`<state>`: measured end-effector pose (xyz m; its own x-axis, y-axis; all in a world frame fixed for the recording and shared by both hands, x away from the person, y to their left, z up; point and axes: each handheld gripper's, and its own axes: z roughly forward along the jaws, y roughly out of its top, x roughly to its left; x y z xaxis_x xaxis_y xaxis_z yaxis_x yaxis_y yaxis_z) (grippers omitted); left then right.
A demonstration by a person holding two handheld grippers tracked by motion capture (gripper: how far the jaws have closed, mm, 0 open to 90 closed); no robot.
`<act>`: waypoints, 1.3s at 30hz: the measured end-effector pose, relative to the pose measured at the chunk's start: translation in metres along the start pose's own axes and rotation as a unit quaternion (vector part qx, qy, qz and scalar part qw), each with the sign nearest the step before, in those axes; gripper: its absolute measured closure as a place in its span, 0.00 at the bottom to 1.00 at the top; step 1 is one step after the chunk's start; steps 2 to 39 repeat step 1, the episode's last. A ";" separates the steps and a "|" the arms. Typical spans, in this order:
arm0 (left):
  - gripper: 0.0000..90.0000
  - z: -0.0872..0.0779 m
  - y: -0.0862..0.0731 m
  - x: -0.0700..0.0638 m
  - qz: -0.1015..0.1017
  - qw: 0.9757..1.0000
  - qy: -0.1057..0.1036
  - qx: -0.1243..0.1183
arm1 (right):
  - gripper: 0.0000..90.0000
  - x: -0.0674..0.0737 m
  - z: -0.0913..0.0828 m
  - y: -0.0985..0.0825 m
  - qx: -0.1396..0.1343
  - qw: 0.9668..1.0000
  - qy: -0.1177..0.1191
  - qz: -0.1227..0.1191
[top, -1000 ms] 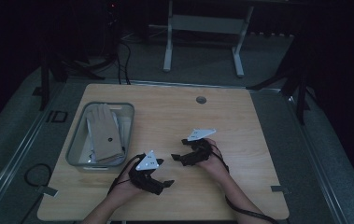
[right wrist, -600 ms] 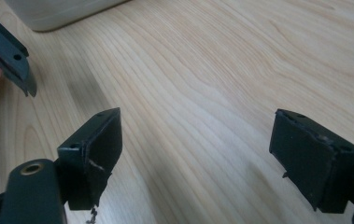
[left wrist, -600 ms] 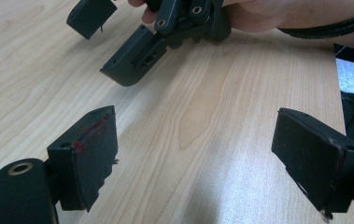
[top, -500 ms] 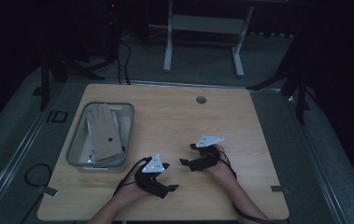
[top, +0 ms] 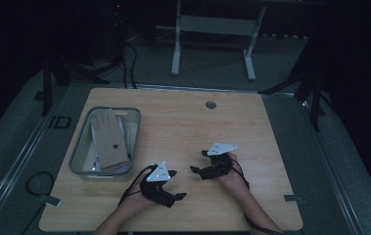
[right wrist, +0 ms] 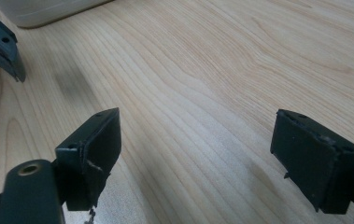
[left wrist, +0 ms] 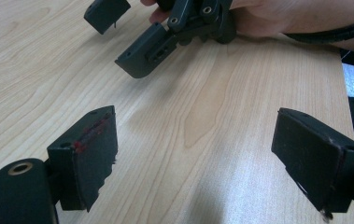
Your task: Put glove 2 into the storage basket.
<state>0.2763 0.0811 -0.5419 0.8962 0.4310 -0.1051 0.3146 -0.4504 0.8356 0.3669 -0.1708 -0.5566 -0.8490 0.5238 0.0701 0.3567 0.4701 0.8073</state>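
The right gripper (top: 198,169) has drawn back beside the left gripper (top: 173,183), both with jaws apart and empty, well away from the clear plastic bin (top: 78,155) of folded beige gloves (top: 108,139), so no pickup has begun.

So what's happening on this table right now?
A person sits at a wooden table with a two-jaw gripper in each hand. The left gripper and the right gripper both rest low over bare wood near the front edge, jaws open with nothing between them, pointing roughly toward each other. At the table's left stands a clear bin holding pale gloves, and neither gripper touches it. No handling is under way at this moment.
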 end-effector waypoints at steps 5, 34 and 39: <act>0.16 0.000 0.000 0.000 0.001 1.000 0.000 0.000 | 0.18 0.000 0.000 0.000 0.001 1.000 0.000 0.000; 0.16 0.000 0.000 0.000 0.001 1.000 0.000 0.000 | 0.18 0.000 0.000 0.000 0.001 1.000 0.000 0.000; 0.16 0.000 0.000 0.000 0.001 1.000 0.000 0.000 | 0.18 0.000 0.000 0.000 0.001 1.000 0.000 0.000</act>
